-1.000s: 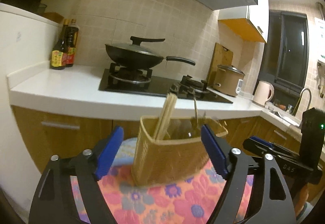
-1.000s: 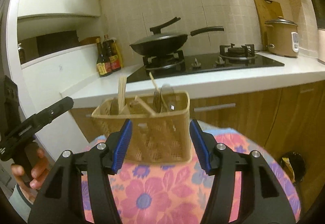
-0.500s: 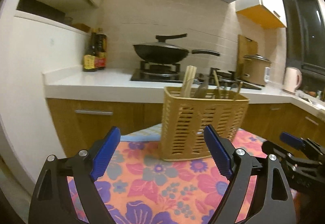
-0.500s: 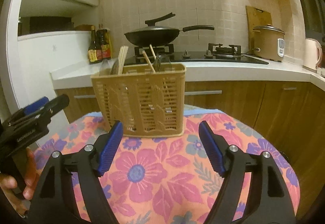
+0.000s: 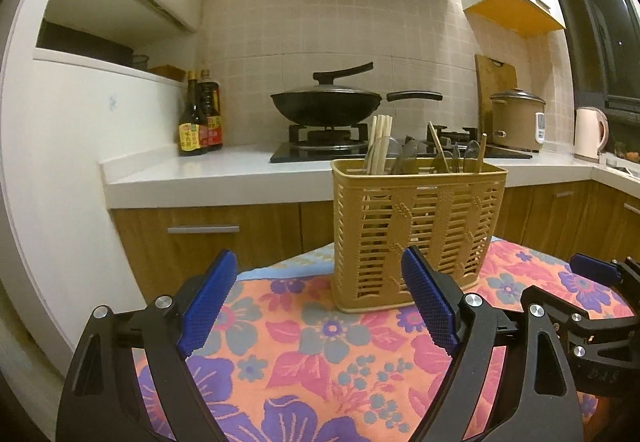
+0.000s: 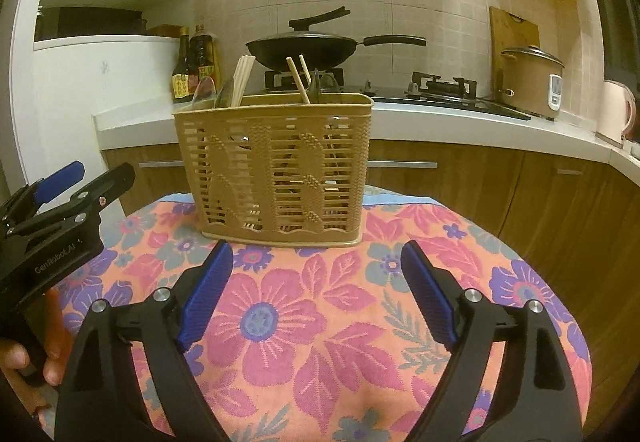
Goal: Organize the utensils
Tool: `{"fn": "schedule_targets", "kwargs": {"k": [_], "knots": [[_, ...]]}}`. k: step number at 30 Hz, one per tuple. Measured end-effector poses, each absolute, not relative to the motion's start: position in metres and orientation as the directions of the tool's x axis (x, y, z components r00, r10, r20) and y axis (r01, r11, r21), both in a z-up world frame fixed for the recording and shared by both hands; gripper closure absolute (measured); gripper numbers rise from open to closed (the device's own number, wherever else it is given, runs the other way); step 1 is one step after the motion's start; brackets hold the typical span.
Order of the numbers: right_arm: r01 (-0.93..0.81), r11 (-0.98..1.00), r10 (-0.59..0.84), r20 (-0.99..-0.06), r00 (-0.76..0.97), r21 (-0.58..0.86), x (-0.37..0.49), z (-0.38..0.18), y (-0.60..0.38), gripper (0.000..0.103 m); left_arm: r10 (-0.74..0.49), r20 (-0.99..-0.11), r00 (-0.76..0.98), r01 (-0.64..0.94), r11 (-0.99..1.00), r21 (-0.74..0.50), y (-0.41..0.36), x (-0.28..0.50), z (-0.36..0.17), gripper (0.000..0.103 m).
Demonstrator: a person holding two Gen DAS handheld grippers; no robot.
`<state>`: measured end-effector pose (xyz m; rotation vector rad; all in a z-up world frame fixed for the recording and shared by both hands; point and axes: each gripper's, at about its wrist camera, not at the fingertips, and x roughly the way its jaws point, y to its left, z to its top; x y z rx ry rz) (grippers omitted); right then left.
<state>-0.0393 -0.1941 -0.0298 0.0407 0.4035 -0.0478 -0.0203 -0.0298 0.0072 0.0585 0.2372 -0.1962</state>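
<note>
A tan slatted plastic utensil basket (image 5: 416, 226) stands upright on the flowered tablecloth (image 5: 304, 342). It holds pale chopsticks (image 5: 378, 141), metal spoons (image 5: 408, 153) and other utensils. My left gripper (image 5: 320, 270) is open and empty, short of the basket's left front corner. The right gripper's blue tip (image 5: 592, 270) shows at the right edge. In the right wrist view the basket (image 6: 276, 169) stands straight ahead, with chopsticks (image 6: 242, 81) at its left end. My right gripper (image 6: 318, 262) is just short of it, jaws opening, nothing between them. The left gripper (image 6: 60, 181) is at the left, held by a hand (image 6: 52, 354).
Behind the table runs a white counter (image 5: 224, 173) over wooden cabinets. On it stand sauce bottles (image 5: 198, 121), a black wok (image 5: 326, 105) on the stove, a rice cooker (image 5: 518, 121) and a kettle (image 5: 590, 131). The tablecloth's (image 6: 320, 322) edge falls away at the right.
Both grippers have sunk and drawn back from the basket, which now stands farther ahead on the cloth. The right jaws have spread wider.
</note>
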Motion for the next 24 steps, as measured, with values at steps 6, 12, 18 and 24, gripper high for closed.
{"fn": "schedule_targets", "kwargs": {"k": [6,12,18,24], "knots": [[0.067,0.997,-0.044,-0.397,0.917,0.046,-0.0394,-0.0294,-0.1982,0.021,-0.19,-0.248,0.95,0.203,0.979,0.027,-0.0276,-0.0171,0.0073,0.021],[0.078,0.996,-0.051,-0.406,0.913,0.051,-0.0368,-0.0308,-0.1998,0.017,-0.19,-0.293,0.937,0.201,0.979,0.01,-0.0253,-0.0125,0.0043,0.015],[0.078,0.996,-0.05,-0.412,0.91,0.053,-0.0356,-0.0309,-0.201,0.016,-0.175,-0.299,0.938,0.184,0.983,0.002,-0.0216,-0.0113,0.0031,0.014],[0.082,0.995,-0.049,-0.423,0.905,0.061,-0.0326,-0.032,-0.2023,0.016,-0.163,-0.298,0.941,0.176,0.984,0.016,-0.0225,-0.0114,0.0027,0.012]]}}
